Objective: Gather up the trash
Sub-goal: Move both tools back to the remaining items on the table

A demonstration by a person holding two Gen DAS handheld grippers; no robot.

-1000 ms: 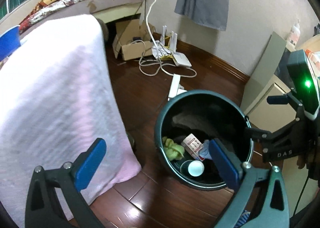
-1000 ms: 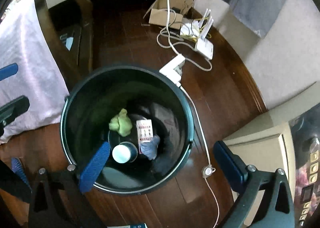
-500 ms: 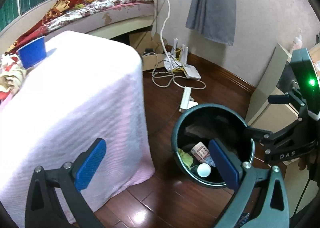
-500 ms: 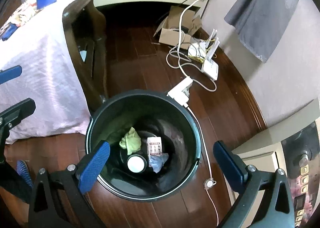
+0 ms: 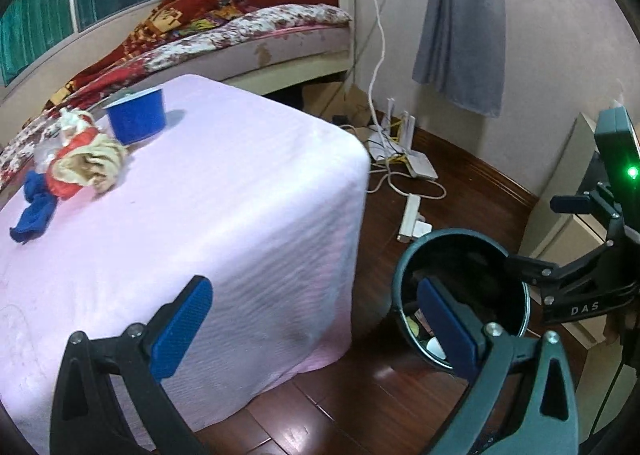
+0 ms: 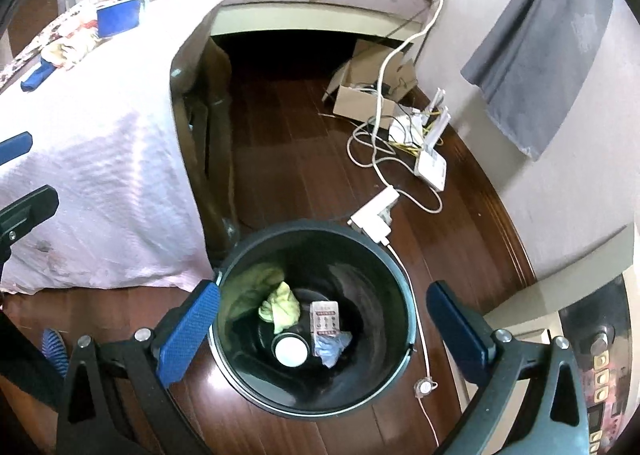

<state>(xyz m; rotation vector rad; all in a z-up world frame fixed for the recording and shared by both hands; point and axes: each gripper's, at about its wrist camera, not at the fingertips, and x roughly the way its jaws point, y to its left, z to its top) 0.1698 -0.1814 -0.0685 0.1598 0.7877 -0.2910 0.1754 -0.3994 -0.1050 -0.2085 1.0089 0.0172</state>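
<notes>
- Left gripper (image 5: 316,321) is spread wide and empty, raised over the corner of the pink-draped table (image 5: 224,191), pointing toward the bed (image 5: 256,31).
- Right gripper (image 6: 324,325), jaws wide and empty, hangs above the bin (image 6: 400,287) on the floor beside the table.
- A blue cup (image 5: 136,119), crumpled wrapper (image 5: 80,167) and blue scrap (image 5: 34,211) lie on the table; a yellow rag (image 6: 280,307), carton (image 6: 325,317) and cup (image 6: 291,351) sit inside the bin.

Each tool is a black two-armed frame with triangular cut-outs, silver screw heads at the joints and blue ribbed pads on the inner faces. That goes for the left tool (image 5: 316,325) and the right tool (image 6: 324,329) alike. Seen from the left wrist, the right one carries white "DAS" lettering and a dark box with a green light.
</notes>
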